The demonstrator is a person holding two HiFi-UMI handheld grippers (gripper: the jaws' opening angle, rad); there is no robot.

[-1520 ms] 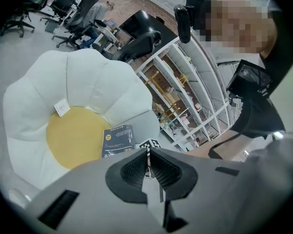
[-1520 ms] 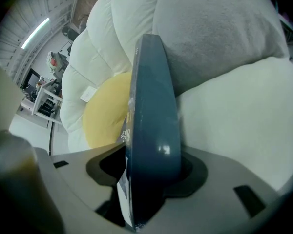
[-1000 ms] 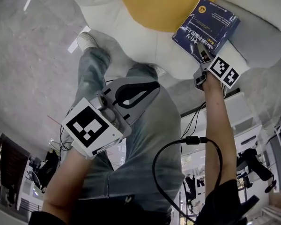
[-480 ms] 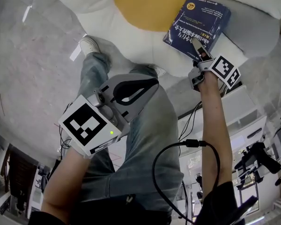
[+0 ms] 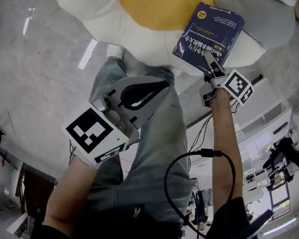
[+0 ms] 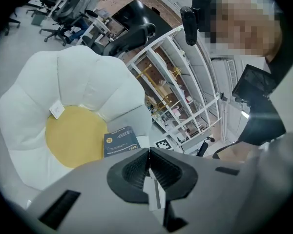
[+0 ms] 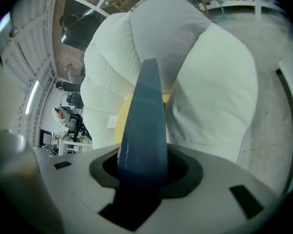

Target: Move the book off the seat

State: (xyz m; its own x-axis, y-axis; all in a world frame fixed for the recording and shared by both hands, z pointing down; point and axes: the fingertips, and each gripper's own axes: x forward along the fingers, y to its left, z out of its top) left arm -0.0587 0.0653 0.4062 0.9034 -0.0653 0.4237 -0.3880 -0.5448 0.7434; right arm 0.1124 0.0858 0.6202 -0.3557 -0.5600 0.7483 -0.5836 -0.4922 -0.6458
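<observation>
One dark-blue book (image 5: 207, 31), long axis upper right to lower left, seen against one flower-shaped seat (image 5: 104, 9). Right hand-held gripper (image 5: 214, 67) grasps its lower edge; left hand-held gripper (image 5: 158, 86) clenched, empty.

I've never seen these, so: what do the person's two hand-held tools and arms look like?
Left gripper and right gripper: pale grey plastic bodies, black ribbed pads, each bearing a cube of black-and-white square markers. A black cable loops beside the right arm. Black sleeve, blue jeans.
</observation>
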